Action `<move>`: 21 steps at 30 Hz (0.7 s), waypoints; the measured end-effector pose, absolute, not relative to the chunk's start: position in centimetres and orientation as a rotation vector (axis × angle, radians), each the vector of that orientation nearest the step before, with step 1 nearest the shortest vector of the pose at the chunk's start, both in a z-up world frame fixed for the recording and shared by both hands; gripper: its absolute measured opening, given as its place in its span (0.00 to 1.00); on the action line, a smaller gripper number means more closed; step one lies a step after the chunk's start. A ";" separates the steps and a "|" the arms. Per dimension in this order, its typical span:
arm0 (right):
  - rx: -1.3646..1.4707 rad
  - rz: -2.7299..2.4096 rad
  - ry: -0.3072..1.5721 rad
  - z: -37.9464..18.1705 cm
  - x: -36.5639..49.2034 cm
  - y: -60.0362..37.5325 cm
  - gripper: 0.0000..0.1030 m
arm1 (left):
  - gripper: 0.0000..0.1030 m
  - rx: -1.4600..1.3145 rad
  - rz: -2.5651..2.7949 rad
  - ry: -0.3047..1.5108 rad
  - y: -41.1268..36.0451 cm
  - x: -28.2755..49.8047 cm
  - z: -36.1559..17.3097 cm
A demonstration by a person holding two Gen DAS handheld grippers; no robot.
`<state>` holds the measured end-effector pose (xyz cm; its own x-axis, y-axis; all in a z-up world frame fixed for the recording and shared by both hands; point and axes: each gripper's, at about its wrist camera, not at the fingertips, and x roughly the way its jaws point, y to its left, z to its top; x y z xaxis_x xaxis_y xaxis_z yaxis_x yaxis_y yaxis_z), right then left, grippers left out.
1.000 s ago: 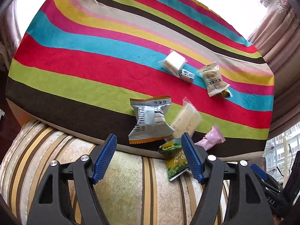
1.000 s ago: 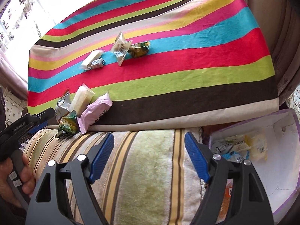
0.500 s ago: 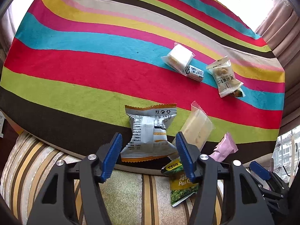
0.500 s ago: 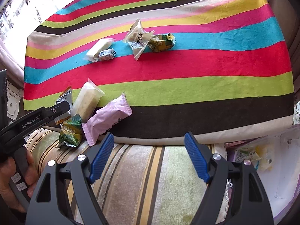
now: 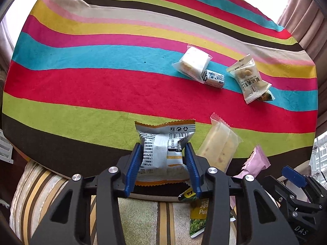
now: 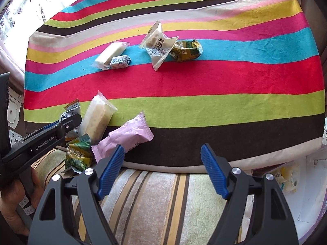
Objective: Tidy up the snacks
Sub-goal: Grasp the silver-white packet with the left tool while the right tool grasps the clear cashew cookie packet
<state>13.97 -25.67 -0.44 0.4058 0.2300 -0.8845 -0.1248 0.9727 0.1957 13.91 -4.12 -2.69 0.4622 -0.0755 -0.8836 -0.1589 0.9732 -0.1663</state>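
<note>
Jaws of the left gripper [image 5: 162,164] have just closed onto the silver snack packet [image 5: 163,147]; right gripper [image 6: 162,170] gapes empty.

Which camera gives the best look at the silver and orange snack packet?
The left wrist view: the silver and orange snack packet sits centred between the left gripper pads, printed back visible. The right wrist view shows only a sliver behind that gripper.

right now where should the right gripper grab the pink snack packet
Grip the pink snack packet across its puffy middle, pads on the two long sides, coming from above. It lies flat on the striped cloth, slanted, so the open right gripper would likely need rolling to match.
</note>
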 end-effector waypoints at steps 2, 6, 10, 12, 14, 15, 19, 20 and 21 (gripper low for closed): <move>0.112 0.224 1.122 -0.3 14.1 -25.6 0.75 | 0.39 -0.236 0.053 1.090 -4.1 13.9 -2.7; 0.107 0.218 1.113 -0.2 14.7 -25.4 0.75 | 0.40 -0.222 0.059 1.090 -4.2 14.1 -2.7; 0.094 0.205 1.089 0.2 15.5 -25.2 0.75 | 0.50 -0.226 0.079 1.096 -4.2 14.0 -2.7; 0.078 0.186 1.068 0.5 16.1 -25.2 0.75 | 0.63 -0.240 0.097 1.088 -3.9 13.7 -2.5; 0.065 0.166 1.044 0.8 16.9 -25.4 0.75 | 0.62 -0.255 0.096 1.087 -3.6 13.7 -2.4; 0.061 0.156 1.034 0.9 17.4 -25.5 0.75 | 0.60 -0.257 0.089 1.095 -3.6 13.7 -2.5; 0.046 0.117 1.001 1.3 19.5 -25.8 0.75 | 0.40 -0.267 0.068 1.107 -3.6 13.6 -2.7; 0.033 0.112 0.988 1.5 20.1 -25.6 0.75 | 0.39 -0.264 0.064 1.106 -3.7 13.6 -2.7; 0.011 0.110 0.977 1.6 20.6 -25.4 0.75 | 0.37 -0.261 0.060 1.103 -3.8 13.6 -2.7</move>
<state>20.63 -25.40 1.63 0.5542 0.0976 -0.8267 -0.0881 0.9944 0.0584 13.56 -3.75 -2.72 0.4523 -0.0814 -0.8881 -0.1771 0.9678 -0.1789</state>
